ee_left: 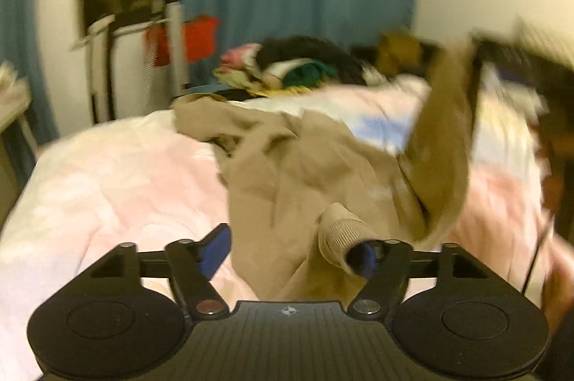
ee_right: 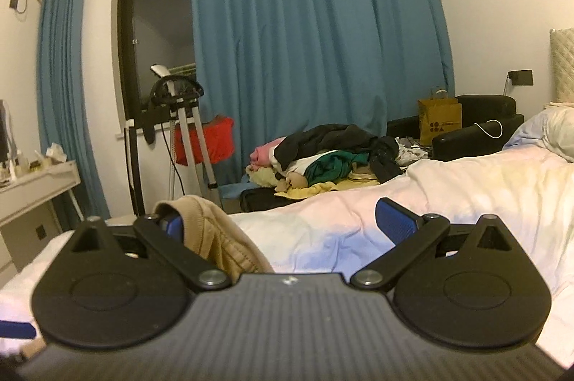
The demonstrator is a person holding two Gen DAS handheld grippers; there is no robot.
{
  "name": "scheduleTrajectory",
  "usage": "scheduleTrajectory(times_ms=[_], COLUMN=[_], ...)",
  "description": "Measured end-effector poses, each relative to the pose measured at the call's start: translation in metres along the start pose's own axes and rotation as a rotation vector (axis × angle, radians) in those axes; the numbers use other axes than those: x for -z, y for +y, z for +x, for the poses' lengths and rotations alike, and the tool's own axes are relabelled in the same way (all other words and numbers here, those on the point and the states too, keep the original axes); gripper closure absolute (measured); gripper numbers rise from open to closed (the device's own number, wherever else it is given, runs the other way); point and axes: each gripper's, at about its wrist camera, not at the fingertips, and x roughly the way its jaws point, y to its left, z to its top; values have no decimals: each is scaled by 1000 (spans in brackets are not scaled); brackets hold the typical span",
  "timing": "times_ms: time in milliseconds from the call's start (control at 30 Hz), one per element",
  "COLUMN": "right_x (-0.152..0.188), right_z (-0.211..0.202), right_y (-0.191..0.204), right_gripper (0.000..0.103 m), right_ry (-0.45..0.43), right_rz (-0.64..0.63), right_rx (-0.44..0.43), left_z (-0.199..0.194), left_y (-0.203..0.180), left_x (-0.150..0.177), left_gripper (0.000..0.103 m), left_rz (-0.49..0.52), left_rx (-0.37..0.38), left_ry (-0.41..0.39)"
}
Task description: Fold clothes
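A tan sweatshirt [ee_left: 287, 162] lies crumpled on the pink and white bedspread [ee_left: 107, 173]. My left gripper [ee_left: 290, 252] is open; a ribbed cuff [ee_left: 340, 237] of the sweatshirt hangs over its right finger, and its left blue pad [ee_left: 215, 248] is bare. One sleeve [ee_left: 445, 137] rises to the upper right toward my right gripper, blurred there. In the right wrist view my right gripper [ee_right: 283, 223] is open, and tan fabric [ee_right: 215, 237] drapes over its left finger.
A pile of mixed clothes [ee_right: 323, 158] sits at the far side of the bed. A blue curtain [ee_right: 315, 22], a white stand with a red item [ee_right: 211, 140], a desk [ee_right: 36, 183] at left, a yellow paper bag [ee_right: 439, 119] and a pillow [ee_right: 552, 130] are around.
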Motion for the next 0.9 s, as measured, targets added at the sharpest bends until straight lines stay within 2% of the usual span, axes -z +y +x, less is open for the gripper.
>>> scheduleTrajectory(times_ms=[167, 267, 367, 467, 533, 633, 733, 833, 900], right_x=[0, 1, 3, 4, 4, 3, 5, 14, 29], right_z=[0, -1, -2, -4, -6, -8, -11, -11, -1], right_y=[1, 2, 3, 4, 2, -3, -12, -17, -16], right_gripper=[1, 1, 1, 1, 1, 1, 1, 0, 0], right_ry=[10, 17, 23, 25, 25, 24, 32, 39, 104], right_rz=[-14, -22, -23, -35, -41, -38, -32, -42, -67], right_rx=[-6, -8, -15, -17, -9, 8, 33, 60, 70], left_z=[14, 27, 44, 66, 78, 91, 90, 76, 67], left_y=[-43, -66, -88, -105, -109, -102, -74, -30, -3], left_x=[7, 13, 18, 19, 17, 4, -11, -26, -33], left_gripper=[21, 21, 21, 21, 20, 19, 19, 19, 20], left_rz=[251, 356, 413, 416, 392, 307, 129, -116, -256], left_rx=[15, 21, 12, -40, -85, -198, -289, -355, -393], left_ry=[-4, -20, -42, -74, -94, -149, -208, -301, -355])
